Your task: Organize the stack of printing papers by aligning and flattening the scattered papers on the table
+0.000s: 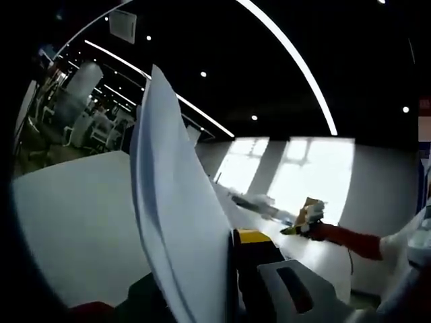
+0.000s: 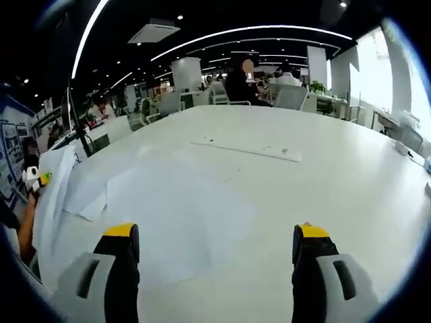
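Tongs on the left side (image 1: pixel 232 282) are pinching a sheaf of printing papers (image 1: pixel 178 202) and holding it up on edge, well off the bench (image 1: pixel 74 215); my guess is that the sheaf is being stood upright so its edges can be squared against the bench top. I cannot count the sheets in it, though several layered edges are showing along its near side. One yellow-tipped jaw is showing to the right of the sheaf, the other being hidden behind the paper.

Right tongs (image 2: pixel 215 252) are hovering spread wide over the bench (image 2: pixel 350 182), gripping nothing, probably waiting to press down or gather. Just beyond the two jaws, loose sheets (image 2: pixel 168 208) are lying flat and overlapping toward the bench's left edge; at least three are showing, white on white, so an exact count is doubtful. Farther out, near the bench's middle, one long pale strip (image 2: pixel 246 149) is lying. At the left edge, the other tongs (image 2: pixel 35 178) are raising the sheaf (image 2: pixel 50 202).
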